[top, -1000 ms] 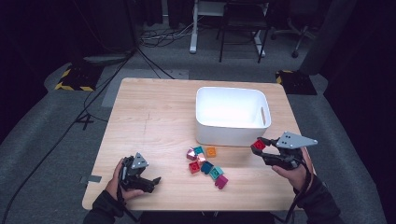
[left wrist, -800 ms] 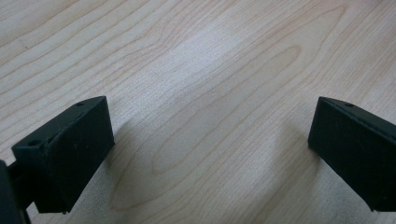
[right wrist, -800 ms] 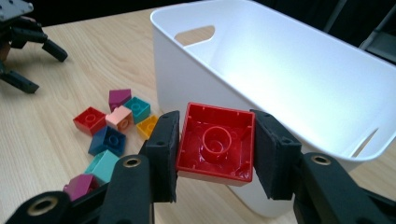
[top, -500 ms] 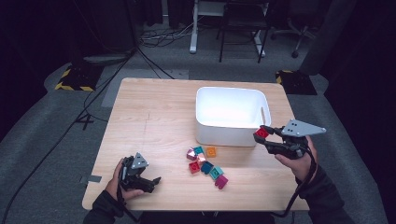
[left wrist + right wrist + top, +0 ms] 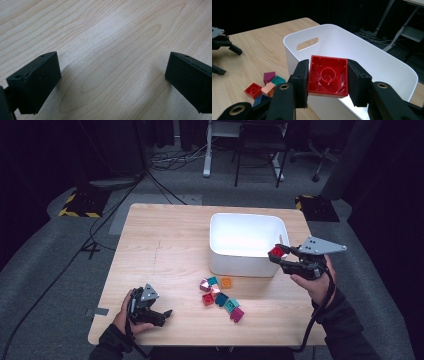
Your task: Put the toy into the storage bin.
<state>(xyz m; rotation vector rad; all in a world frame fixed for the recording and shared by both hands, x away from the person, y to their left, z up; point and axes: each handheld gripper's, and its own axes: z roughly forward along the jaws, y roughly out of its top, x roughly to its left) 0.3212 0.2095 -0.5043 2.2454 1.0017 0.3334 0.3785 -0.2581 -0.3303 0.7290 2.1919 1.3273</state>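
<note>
My right gripper (image 5: 276, 254) is shut on a red brick (image 5: 276, 251), holding it in the air by the near right corner of the white bin (image 5: 240, 265). Its jaws have just been closing a little tighter, with the brick between them. In the right gripper view the red brick (image 5: 328, 76) shows its hollow underside, pinched between the two pads just in front of the bin's rim (image 5: 372, 57). My left gripper (image 5: 165, 317) rests open on the table (image 5: 165, 245) at the near left, with bare wood between its jaws (image 5: 112, 82).
A cluster of several loose bricks (image 5: 220, 295), red, teal, pink, orange and magenta, lies on the wood just in front of the bin. The bin's inside looks white and bare. Beyond the table stand chair and desk legs and floor cables.
My right gripper has risen with the red brick and moved toward the bin's near right corner. The left gripper has stayed where it was.
</note>
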